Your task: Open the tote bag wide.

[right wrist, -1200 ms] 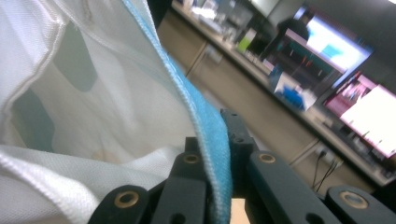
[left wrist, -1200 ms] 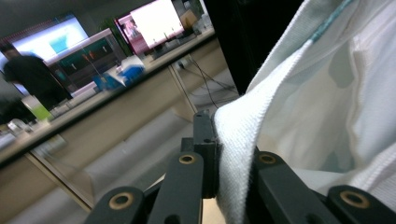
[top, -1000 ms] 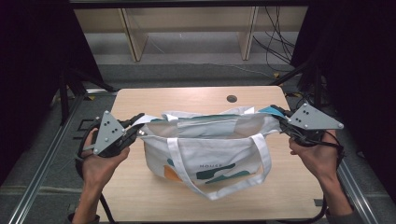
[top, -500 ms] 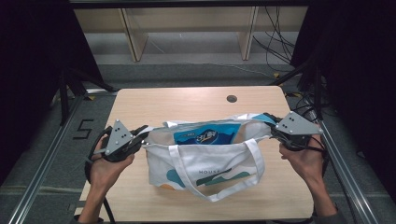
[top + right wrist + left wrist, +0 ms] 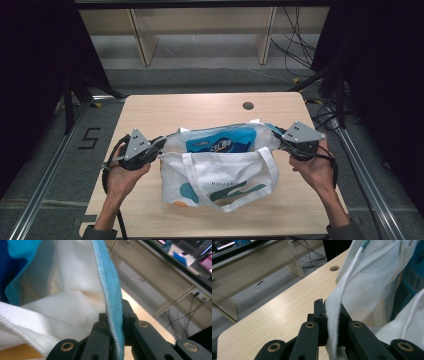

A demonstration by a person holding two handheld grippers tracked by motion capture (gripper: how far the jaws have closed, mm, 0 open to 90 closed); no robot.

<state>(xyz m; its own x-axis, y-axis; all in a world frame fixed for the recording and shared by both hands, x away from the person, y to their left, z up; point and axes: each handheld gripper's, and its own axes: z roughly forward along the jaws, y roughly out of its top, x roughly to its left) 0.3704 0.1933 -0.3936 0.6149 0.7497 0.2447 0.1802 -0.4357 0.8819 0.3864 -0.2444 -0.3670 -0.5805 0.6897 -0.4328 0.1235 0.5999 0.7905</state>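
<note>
A white cloth tote bag [image 5: 220, 172] with a printed front sits on the wooden table [image 5: 200, 107], its mouth stretched wide between my two grippers. A blue packet [image 5: 220, 141] lies inside it. My left gripper [image 5: 161, 145] is shut on the bag's left rim; the white cloth [image 5: 332, 315] runs up between its jaws. My right gripper [image 5: 278, 139] is shut on the right rim, where a blue-edged hem [image 5: 111, 302] passes between the jaws. The white handles [image 5: 265, 167] hang down over the front.
A round cable hole [image 5: 248, 105] lies in the table's far side. Metal rails [image 5: 45, 180] run along both sides of the table. Wooden shelf legs [image 5: 142, 45] and cables [image 5: 295, 55] stand on the floor behind.
Both hands have come down and toward the near edge with the bag. Its mouth has spread open, and the blue packet inside has come into sight.
</note>
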